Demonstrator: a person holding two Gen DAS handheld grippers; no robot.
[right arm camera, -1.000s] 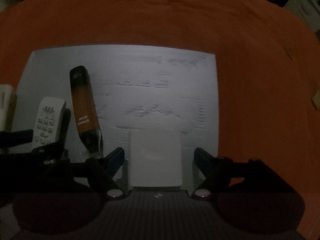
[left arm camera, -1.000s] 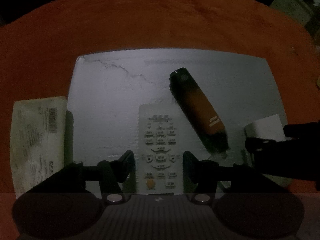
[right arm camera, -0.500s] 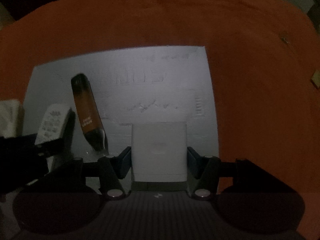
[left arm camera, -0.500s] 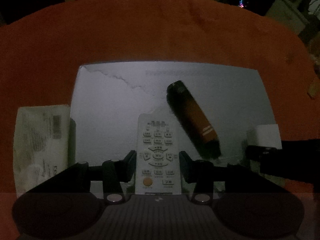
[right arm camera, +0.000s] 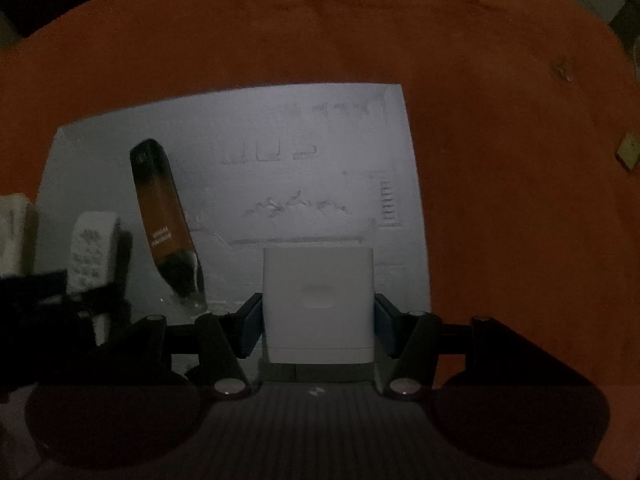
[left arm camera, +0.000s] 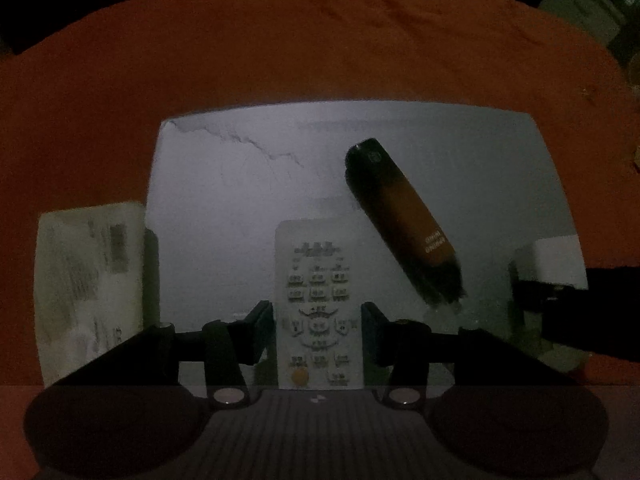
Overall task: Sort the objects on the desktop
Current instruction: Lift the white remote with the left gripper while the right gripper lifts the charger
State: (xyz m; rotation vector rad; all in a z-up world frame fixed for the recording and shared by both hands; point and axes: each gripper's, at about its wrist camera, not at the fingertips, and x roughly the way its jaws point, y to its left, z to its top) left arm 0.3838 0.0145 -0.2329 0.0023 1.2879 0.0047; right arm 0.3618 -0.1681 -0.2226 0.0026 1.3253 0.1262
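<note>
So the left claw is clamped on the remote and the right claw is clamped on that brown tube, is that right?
Not quite. The left claw does clamp the remote, but the right claw is clamped on the white box, as the right wrist view shows. The brown tube lies free on the grey sheet, to the left of the box.

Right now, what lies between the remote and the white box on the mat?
The orange tube lies slantwise on the gray mat between the remote and the white box; the right wrist view shows it.
</note>
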